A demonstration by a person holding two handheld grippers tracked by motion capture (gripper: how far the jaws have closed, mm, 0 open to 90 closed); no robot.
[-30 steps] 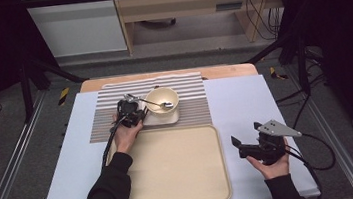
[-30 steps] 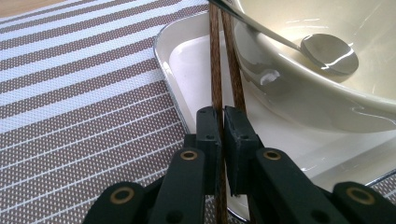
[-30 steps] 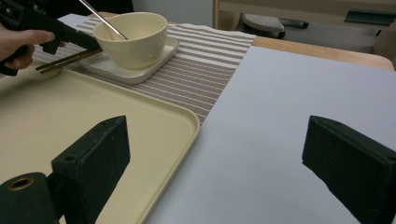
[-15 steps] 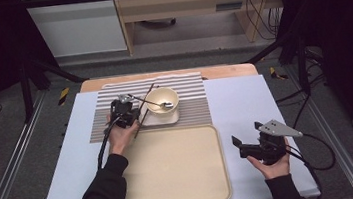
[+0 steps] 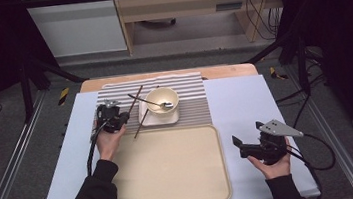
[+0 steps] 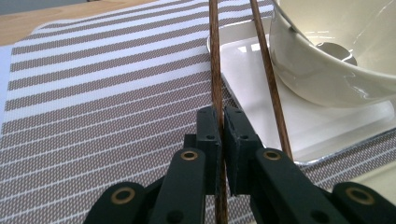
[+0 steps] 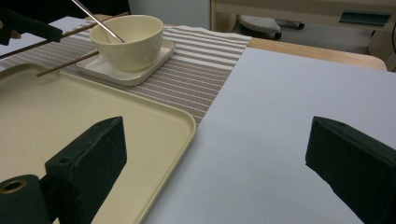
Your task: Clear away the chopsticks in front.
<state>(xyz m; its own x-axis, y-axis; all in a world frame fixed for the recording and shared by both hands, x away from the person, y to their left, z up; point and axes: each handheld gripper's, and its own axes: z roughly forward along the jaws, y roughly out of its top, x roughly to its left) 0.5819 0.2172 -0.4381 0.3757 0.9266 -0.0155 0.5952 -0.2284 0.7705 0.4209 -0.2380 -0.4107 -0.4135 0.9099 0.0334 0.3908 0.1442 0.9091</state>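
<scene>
The left tongs (image 6: 220,140) clamp 1 wooden chopstick (image 6: 215,60); a second chopstick (image 6: 271,84) lies just right of them against the bowl (image 6: 336,60). The right tongs (image 7: 224,154) gape apart over the tabletop (image 7: 289,121).

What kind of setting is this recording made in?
Probably a lab or studio recording rig, not a home: a table with a staged place setting of bowl, chopsticks and tray, ringed by dark stands and loose cables.
</scene>
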